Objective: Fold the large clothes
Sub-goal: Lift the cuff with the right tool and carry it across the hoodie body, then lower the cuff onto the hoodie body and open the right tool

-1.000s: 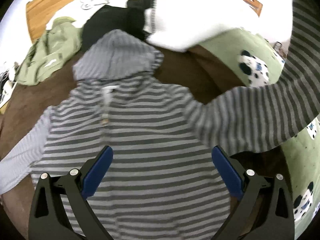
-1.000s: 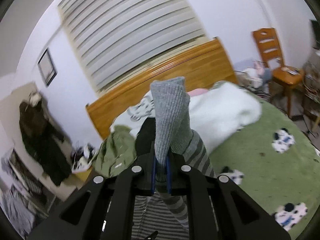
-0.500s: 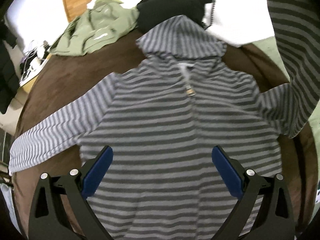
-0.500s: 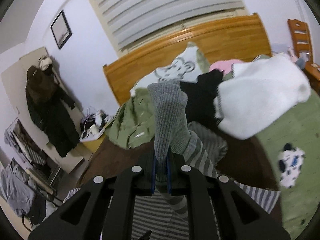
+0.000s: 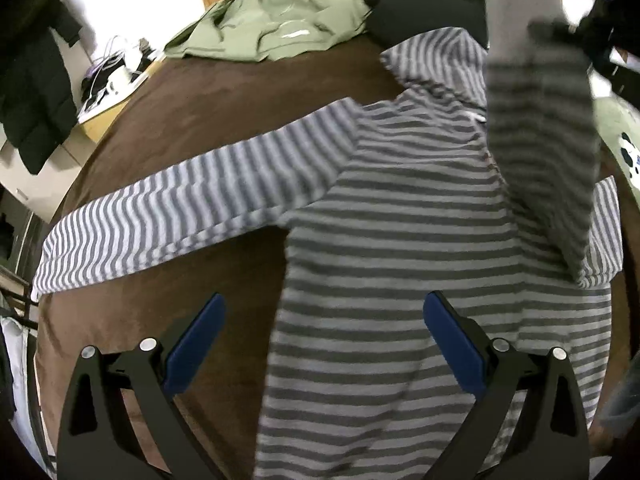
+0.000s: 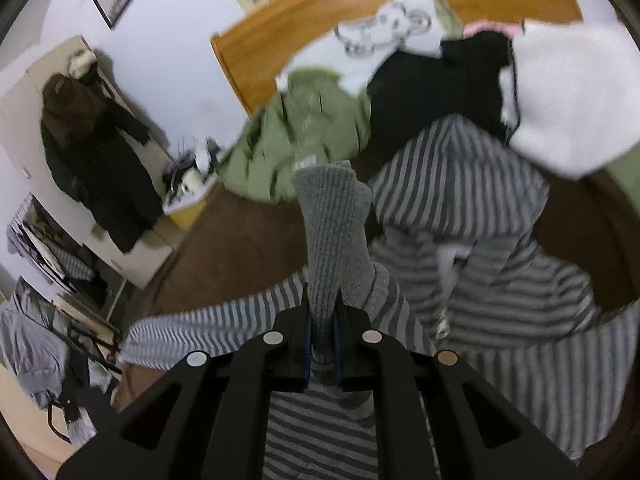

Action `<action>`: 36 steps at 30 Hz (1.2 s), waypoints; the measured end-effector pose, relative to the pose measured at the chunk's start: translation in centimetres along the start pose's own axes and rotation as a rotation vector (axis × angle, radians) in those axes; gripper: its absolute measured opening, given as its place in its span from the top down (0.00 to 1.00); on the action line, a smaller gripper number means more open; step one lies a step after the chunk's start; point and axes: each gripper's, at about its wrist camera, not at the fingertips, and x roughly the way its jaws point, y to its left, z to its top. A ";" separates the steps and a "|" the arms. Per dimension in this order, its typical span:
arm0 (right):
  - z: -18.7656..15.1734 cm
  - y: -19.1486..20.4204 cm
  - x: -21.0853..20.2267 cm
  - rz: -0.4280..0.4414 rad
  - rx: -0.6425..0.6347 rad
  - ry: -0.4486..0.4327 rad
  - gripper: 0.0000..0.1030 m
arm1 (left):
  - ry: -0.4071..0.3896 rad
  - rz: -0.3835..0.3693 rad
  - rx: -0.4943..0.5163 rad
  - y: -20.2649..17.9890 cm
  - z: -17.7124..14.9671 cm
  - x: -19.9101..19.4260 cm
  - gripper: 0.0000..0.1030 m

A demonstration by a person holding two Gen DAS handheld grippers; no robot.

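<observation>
A grey striped hoodie [image 5: 400, 240] lies face up on a brown bedspread [image 5: 200, 120]. One sleeve [image 5: 168, 208] stretches out flat to the left. My right gripper [image 6: 322, 344] is shut on the grey ribbed cuff [image 6: 332, 232] of the other sleeve [image 5: 540, 140] and holds it up over the hoodie's chest. The hood [image 6: 456, 176] lies flat toward the headboard. My left gripper [image 5: 324, 344] is open and empty, hovering over the hoodie's lower left edge.
An olive jacket [image 5: 276, 28], a black garment [image 5: 420, 4] and a white fleece [image 6: 568, 96] are piled near the wooden headboard [image 6: 320, 12]. A dark coat [image 6: 92, 152] hangs left of the bed. A green panda-print cover [image 5: 620, 140] lies at right.
My right gripper has carried the cuff leftward and lower, bringing the sleeve across the hoodie's chest. My left gripper has shifted left toward the hoodie's side edge and stays open.
</observation>
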 end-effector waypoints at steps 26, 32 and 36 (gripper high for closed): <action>-8.7 1.8 14.4 -0.091 -0.002 0.245 0.87 | 0.022 0.033 -0.028 7.3 -0.4 3.7 0.06; -8.9 2.0 14.5 -0.038 0.009 0.243 0.62 | 0.030 0.033 -0.033 7.8 -0.7 4.0 0.06; -8.9 3.2 13.7 -0.061 -0.039 0.205 0.53 | 0.017 0.042 -0.039 7.9 -0.5 3.8 0.06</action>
